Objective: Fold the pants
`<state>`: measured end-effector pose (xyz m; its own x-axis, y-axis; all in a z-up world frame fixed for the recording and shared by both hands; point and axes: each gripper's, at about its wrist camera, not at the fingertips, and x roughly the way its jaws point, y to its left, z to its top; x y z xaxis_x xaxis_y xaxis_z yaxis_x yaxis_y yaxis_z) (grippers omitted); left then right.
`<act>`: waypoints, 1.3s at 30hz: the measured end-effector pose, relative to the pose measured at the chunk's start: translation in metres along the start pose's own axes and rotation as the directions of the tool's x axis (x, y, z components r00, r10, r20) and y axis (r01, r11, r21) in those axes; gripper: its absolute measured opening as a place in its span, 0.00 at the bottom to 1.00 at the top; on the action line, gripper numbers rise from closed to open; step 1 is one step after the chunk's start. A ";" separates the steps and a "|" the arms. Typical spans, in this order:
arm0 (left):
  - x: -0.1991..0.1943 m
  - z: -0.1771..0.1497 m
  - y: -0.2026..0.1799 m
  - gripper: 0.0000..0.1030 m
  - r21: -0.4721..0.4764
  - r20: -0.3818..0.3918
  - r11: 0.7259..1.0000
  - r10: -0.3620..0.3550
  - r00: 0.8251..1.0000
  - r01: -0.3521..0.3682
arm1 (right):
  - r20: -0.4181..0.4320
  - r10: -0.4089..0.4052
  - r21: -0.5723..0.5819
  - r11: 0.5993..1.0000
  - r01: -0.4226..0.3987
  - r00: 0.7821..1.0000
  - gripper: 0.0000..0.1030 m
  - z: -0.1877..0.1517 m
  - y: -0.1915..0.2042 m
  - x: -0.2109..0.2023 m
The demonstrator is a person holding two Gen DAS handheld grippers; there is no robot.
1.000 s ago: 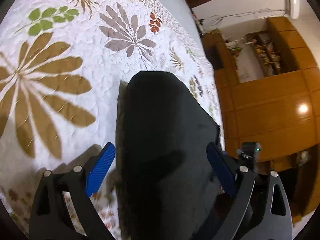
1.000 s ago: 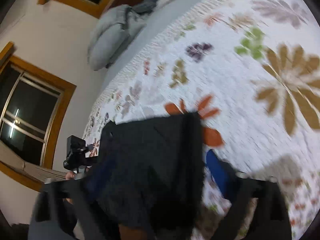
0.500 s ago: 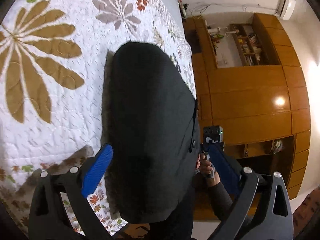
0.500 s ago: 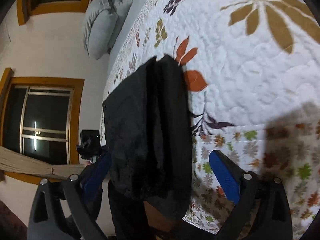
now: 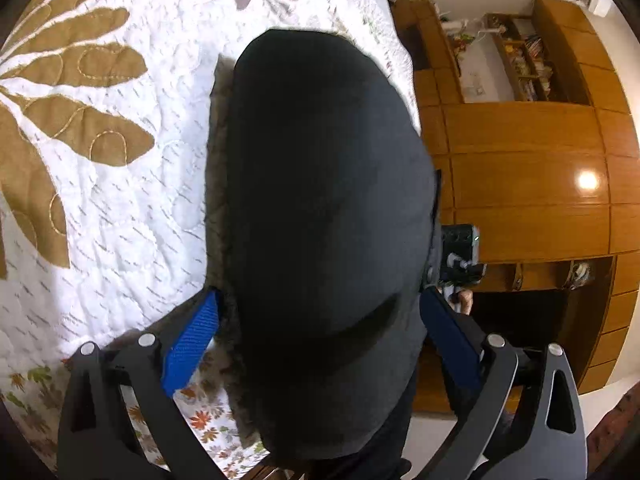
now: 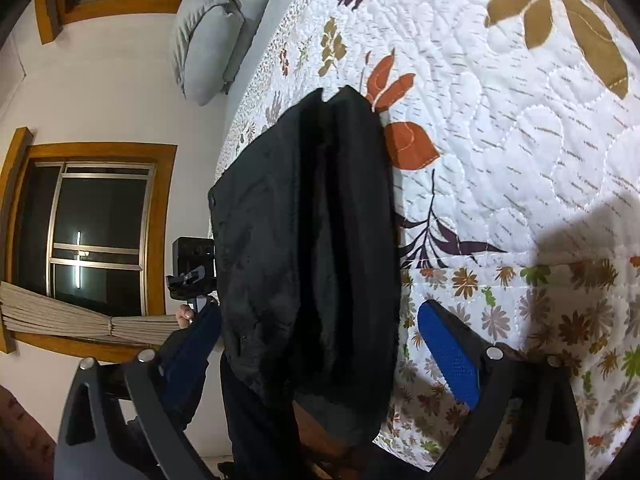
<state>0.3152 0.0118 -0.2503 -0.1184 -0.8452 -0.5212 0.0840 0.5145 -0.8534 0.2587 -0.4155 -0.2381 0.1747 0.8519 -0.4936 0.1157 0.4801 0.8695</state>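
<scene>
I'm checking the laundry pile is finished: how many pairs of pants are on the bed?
1. The black pants lie at the edge of the floral quilt, between each gripper's open fingers; more may lie outside both views.

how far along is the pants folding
Done: the black pants lie as a compact folded bundle at the edge of the floral quilt. In hand: nothing; the left gripper and right gripper both straddle it with open jaws. Left: apparently only withdrawing, perhaps tidying.

Folded pants (image 5: 324,216) on the quilt (image 5: 120,208) at the bed's edge, wardrobe (image 5: 532,176) beyond.
</scene>
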 end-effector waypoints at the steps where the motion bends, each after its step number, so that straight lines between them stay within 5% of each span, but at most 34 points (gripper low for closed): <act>1: 0.001 0.001 -0.002 0.95 0.007 -0.008 1.000 0.007 1.000 -0.007 | -0.001 0.002 -0.003 1.000 -0.002 1.000 0.97 0.001 0.002 0.000; 13: 0.013 0.005 -0.006 0.96 0.004 0.010 0.999 -0.047 0.999 0.047 | -0.066 0.007 -0.038 0.999 -0.010 0.998 0.97 0.007 0.016 0.026; 30: 0.026 0.007 -0.009 0.93 0.030 -0.015 1.000 0.007 1.000 -0.006 | -0.101 -0.003 -0.058 0.998 -0.003 0.995 0.97 0.010 0.022 0.048; 31: 0.029 0.007 -0.011 0.80 0.045 -0.020 0.998 0.048 0.999 -0.047 | -0.100 -0.007 -0.069 0.998 0.000 0.995 0.95 0.009 0.023 0.046; 32: 0.031 0.007 -0.014 0.77 0.050 -0.024 0.996 0.071 0.997 -0.069 | -0.103 -0.019 -0.092 0.996 0.010 0.995 0.91 0.008 0.026 0.047; 34: 0.029 0.008 -0.011 0.64 0.033 -0.019 0.998 0.058 0.998 -0.058 | -0.101 -0.040 -0.105 0.994 0.029 0.994 0.70 0.006 0.025 0.048; 39: 0.023 0.006 -0.012 0.47 0.034 0.014 0.998 0.043 0.999 -0.044 | -0.087 -0.032 -0.137 0.990 0.020 0.996 0.44 0.005 0.033 0.043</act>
<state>0.3170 -0.0144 -0.2516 -0.1005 -0.8242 -0.5573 0.1223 0.5457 -0.8290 0.2751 -0.3638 -0.2306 0.0852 0.8509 -0.5183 -0.0162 0.5213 0.8532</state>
